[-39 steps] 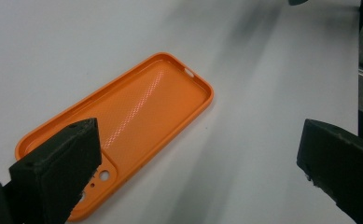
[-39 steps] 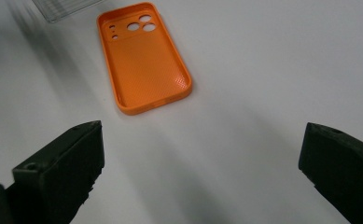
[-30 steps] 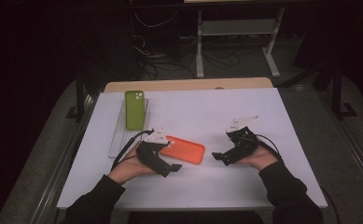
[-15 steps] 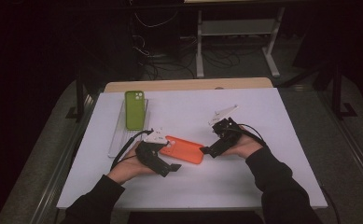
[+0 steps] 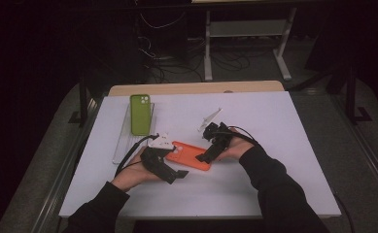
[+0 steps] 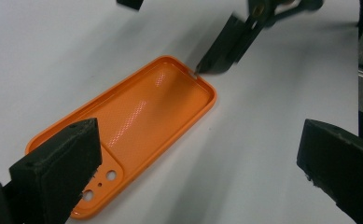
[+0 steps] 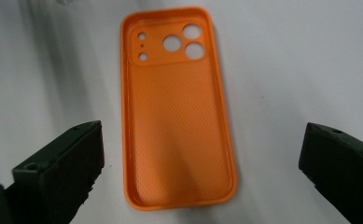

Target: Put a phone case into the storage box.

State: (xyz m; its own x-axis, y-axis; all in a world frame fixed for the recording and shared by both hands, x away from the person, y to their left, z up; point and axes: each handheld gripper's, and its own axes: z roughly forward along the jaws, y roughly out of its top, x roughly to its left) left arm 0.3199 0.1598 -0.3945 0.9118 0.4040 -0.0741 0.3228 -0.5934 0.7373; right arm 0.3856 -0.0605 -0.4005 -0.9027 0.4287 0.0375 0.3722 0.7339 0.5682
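My worktop [image 5: 283,145] was white. Orange phone case [image 5: 192,155] lay open-side up near middle; clear tray [image 5: 121,145] at left carried green phone [image 5: 140,114].

One orange phone case [image 5: 192,155], one green phone [image 5: 140,114], one clear tray [image 5: 120,148] — two tongs, left tongs [image 5: 177,174], right tongs [image 5: 203,156].

One camera sits high on the person's side, looking forward and down over the whole white table [image 5: 274,126]. The other two ride low on the hand tools, close to the tabletop, facing each other across the orange phone case [image 5: 192,155], which all three share.
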